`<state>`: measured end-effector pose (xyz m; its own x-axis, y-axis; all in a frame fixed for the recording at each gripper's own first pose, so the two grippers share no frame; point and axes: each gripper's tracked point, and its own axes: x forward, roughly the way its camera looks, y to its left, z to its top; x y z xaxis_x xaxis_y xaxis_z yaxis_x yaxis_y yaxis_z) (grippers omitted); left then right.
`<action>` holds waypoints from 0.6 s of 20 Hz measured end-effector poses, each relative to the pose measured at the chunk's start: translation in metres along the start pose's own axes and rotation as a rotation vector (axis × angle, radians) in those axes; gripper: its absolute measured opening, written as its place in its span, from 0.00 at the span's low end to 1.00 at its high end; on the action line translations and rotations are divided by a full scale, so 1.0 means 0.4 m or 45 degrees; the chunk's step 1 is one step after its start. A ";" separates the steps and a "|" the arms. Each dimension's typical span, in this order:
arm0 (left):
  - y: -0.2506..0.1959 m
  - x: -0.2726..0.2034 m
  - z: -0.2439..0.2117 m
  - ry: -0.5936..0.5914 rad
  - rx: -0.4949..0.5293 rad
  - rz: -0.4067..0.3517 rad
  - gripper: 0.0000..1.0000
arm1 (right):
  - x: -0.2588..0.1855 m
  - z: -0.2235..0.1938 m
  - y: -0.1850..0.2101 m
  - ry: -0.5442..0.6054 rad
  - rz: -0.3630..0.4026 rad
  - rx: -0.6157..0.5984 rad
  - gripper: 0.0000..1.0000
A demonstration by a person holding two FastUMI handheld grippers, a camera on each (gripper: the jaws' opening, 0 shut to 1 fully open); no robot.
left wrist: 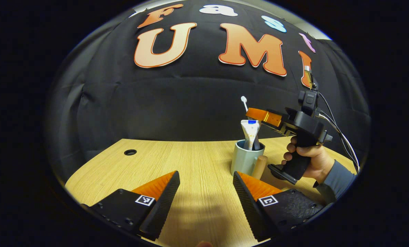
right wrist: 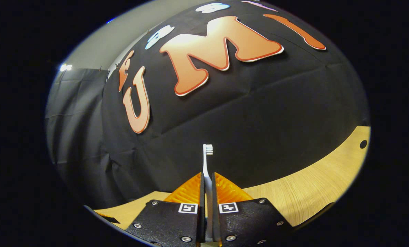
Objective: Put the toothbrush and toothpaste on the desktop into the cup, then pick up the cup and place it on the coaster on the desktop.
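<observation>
Two claw (right wrist: 207,187) fingers clamping toothbrush (right wrist: 207,161)

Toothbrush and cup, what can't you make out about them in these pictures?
- Toothbrush handle: right gripper view, hidden between the right gripper fingers.
- Toothbrush lower end: left gripper view, behind the toothpaste and cup rim.
- Cup base: left gripper view, cut off by the left gripper finger.
- Coaster: cannot tell.
</observation>
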<state>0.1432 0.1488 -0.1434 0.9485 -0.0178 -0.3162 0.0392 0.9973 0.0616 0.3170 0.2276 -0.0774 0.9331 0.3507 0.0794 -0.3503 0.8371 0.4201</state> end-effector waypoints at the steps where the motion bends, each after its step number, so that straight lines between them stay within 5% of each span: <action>1: -0.001 0.001 -0.002 0.003 -0.004 0.000 0.94 | -0.005 0.007 -0.003 -0.003 -0.004 -0.018 0.12; 6: -0.011 -0.005 -0.008 0.004 -0.031 -0.013 0.94 | -0.045 0.034 -0.005 0.027 0.011 -0.051 0.17; 8: -0.026 -0.017 0.010 -0.012 -0.041 -0.017 0.95 | -0.073 0.058 0.001 0.037 0.026 -0.082 0.36; 10: -0.044 -0.022 0.036 -0.039 -0.057 -0.026 0.95 | -0.107 0.087 0.004 0.036 0.027 -0.143 0.36; 12: -0.067 -0.026 0.059 -0.056 -0.054 -0.028 0.95 | -0.147 0.112 0.004 0.043 0.022 -0.211 0.55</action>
<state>0.1398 0.1206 -0.1193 0.9605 -0.0422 -0.2752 0.0481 0.9987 0.0147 0.2650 0.1895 -0.0409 0.9244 0.3776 0.0535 -0.3778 0.8875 0.2638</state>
